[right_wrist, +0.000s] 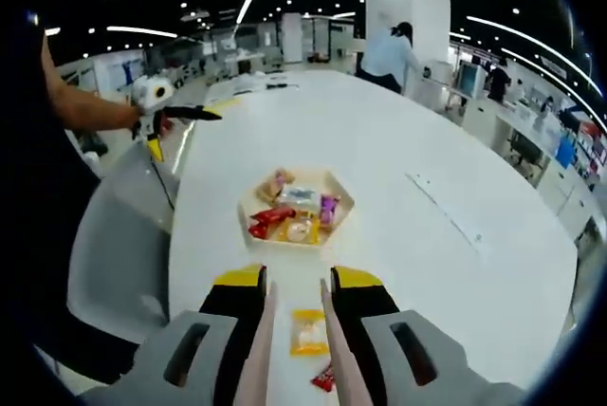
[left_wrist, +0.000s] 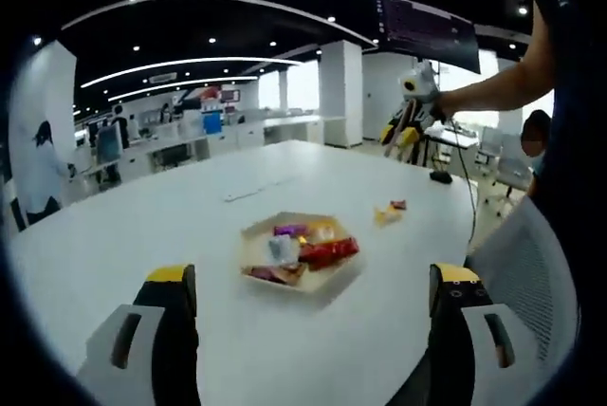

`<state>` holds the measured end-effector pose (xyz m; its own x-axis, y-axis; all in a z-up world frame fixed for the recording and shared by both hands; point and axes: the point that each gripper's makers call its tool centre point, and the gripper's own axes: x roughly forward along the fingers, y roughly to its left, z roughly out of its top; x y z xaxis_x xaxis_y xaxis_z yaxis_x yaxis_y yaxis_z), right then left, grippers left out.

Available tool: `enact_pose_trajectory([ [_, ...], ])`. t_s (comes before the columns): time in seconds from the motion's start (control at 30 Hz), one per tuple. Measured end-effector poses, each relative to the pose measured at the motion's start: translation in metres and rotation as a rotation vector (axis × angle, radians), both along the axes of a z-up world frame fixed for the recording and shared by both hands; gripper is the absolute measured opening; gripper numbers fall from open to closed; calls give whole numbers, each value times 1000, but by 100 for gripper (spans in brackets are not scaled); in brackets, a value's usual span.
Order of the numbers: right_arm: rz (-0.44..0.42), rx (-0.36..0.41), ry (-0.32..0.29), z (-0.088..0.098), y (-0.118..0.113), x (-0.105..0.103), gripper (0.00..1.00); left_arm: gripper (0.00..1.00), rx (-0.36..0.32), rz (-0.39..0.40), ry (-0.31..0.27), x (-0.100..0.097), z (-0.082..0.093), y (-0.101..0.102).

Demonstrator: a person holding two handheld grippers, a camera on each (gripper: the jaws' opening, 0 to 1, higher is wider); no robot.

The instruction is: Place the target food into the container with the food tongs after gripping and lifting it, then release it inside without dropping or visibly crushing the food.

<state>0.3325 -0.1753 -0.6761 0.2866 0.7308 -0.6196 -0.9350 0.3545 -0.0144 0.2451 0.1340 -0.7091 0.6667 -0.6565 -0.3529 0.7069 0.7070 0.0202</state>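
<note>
On a large white table (right_wrist: 398, 169) sits a shallow hexagonal tray (right_wrist: 339, 199), already holding a heap of wrapped snacks — red, purple, yellow and clear packets. From the left gripper view the same tray (left_wrist: 254, 232) lies ahead, between the two wide-apart jaws of the left gripper (left_wrist: 313, 283), which is released and grasps nothing; its yellow-tipped jaws stand well short of the tray.

From the right gripper view, the right gripper (right_wrist: 296, 297) grips a pair of pale food tongs (right_wrist: 256, 354), its jaws drawn in against the two arms. The tong arms run forward with a gap between them, and in that gap on the table lies a yellow snack packet (right_wrist: 309, 332) — whether the tips touch it cannot be told. Just beside it, nearer the camera, is a small red packet (right_wrist: 324, 378). Both packets lie outside the tray, close to its near edge.

In the left gripper view these two packets show as a yellow one (left_wrist: 386, 214) and a red one (left_wrist: 398, 204) beyond the tray, with the right gripper (left_wrist: 406, 131) held above them by a person's arm (left_wrist: 493, 88). A white chair (right_wrist: 119, 254) stands at the table's edge.
</note>
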Motion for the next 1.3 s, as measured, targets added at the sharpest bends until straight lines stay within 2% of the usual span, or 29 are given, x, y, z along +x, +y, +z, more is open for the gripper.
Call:
enact_pose_trajectory([
  [0.17,-5,-32,-13,-4,-8,-1,26,100,4,-8,-19,-7,-9,-7],
  [0.27,-9,-36,-12,-4,-10,-2,26,100,1,4,-9,-7,-16,-10],
  [0.33,-12,-40,-8,-5,-13,-2,26,100,30,-15,-16,-9,-19,-13],
  [0.43,-12,-52,-9,-6,-15,-3,26,100,26,-39,-33,-12,-20,-17],
  [0.5,-11,-58,-13,-7,-15,-4,26,100,36,-37,-18,-11,-22,-17],
  [0.63,-12,-65,-21,-9,-16,-5,26,100,33,-48,-26,-13,-23,-19],
  [0.7,-17,-65,-28,-10,-16,-4,26,100,25,-31,-9,-11,-24,-16],
  [0.83,-14,-67,-27,-17,-14,-5,26,100,8,-3,-22,-10,-19,-13],
  [0.93,-8,-79,-21,-26,-13,-6,26,100,4,10,-22,-9,-19,-12],
  [1.0,-11,-83,-18,-31,-13,-5,26,100,21,25,-54,-6,-16,-9],
  [1.07,-22,-83,-20,-37,-13,-3,26,100,21,34,-63,-6,-14,-8],
  [1.3,-27,-96,-10,-52,-10,0,26,100,18,39,-56,-6,-14,-9],
])
